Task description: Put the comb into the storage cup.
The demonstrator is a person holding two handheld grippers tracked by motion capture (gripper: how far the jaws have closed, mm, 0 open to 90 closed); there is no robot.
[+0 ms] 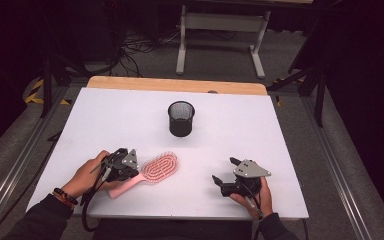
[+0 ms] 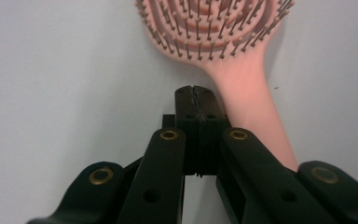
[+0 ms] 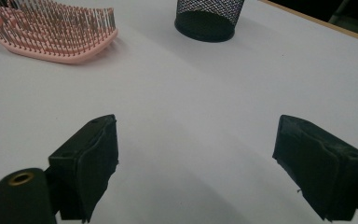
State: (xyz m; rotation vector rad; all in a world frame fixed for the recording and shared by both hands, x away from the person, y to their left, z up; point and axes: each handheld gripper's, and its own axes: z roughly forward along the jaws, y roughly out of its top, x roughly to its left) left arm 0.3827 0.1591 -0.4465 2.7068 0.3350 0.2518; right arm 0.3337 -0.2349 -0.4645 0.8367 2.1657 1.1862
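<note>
Left gripper [image 2: 196, 89] nudging beside the pink hairbrush [image 1: 152, 171]

Its jaws are sitting closed and empty beside the handle; opening them before straddling it would help. Brush is lying at seven o'clock from the mesh cup [image 1: 181, 118]; right gripper [image 3: 196, 154] is gaping, idle.

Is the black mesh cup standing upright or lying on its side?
Upright. The black mesh cup stands on its base on the white table, its round open rim facing up.

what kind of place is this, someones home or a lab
Most likely a lab or recording workspace, not a home: a white tabletop set between metal rails, loose cables on the grey floor behind, dark surroundings, and just a pink hairbrush and mesh cup laid out.
</note>
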